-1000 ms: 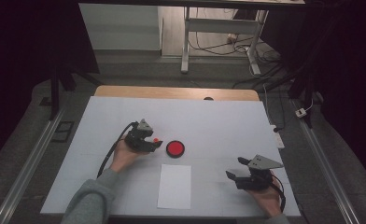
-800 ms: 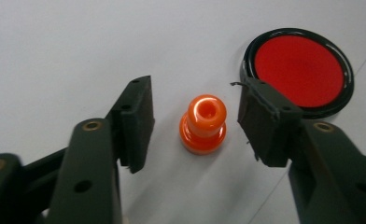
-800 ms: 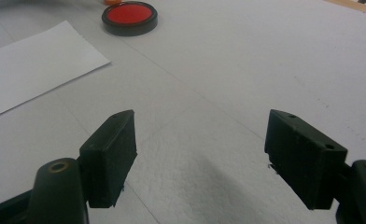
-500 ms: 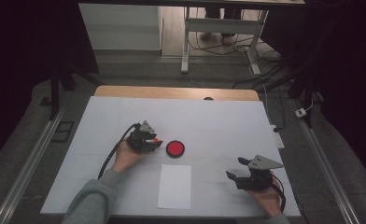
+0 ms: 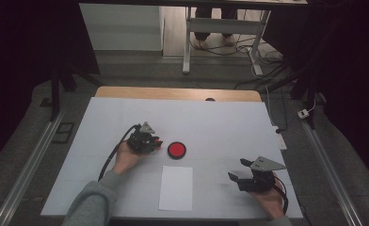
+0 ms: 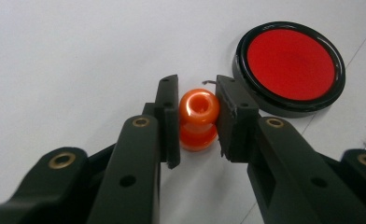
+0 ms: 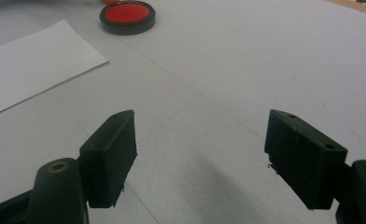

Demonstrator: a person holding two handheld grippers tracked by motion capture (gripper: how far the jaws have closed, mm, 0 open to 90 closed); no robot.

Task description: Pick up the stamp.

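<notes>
Item: small glossy orange knob-shaped piece [image 6: 198, 119], rounded head with a hollow top over a narrower neck and a flared base, standing upright on the white table [image 5: 220, 122], toward its left half. Holder: left gripper [image 6: 197, 116], its two black jaws having just been closing, now clenched on the head of the orange piece, one pad against each side; in the high view this gripper [image 5: 153, 142] lies in the person's left hand [image 5: 126, 157], a black cable trailing from it toward the near left, a grey sleeve [image 5: 91, 202] entering from the bottom edge. Adjacent item: round red disc with a black rim [image 6: 291, 67], lying flat on the table just beside the gripped piece, apart from it; in the high view the disc [image 5: 177, 149] sits immediately to the right of the left gripper's tips. Further item: plain white rectangular sheet of paper [image 5: 176, 187], flat, near the front edge, between the two hands. Second holder: right gripper [image 7: 200, 156], jaws spread wide with nothing between them, only bare table below; in the high view it [image 5: 239, 170] rests in the right hand [image 5: 269, 202] at the near right, well apart from disc and piece, grey three-cornered plate on top.
</notes>
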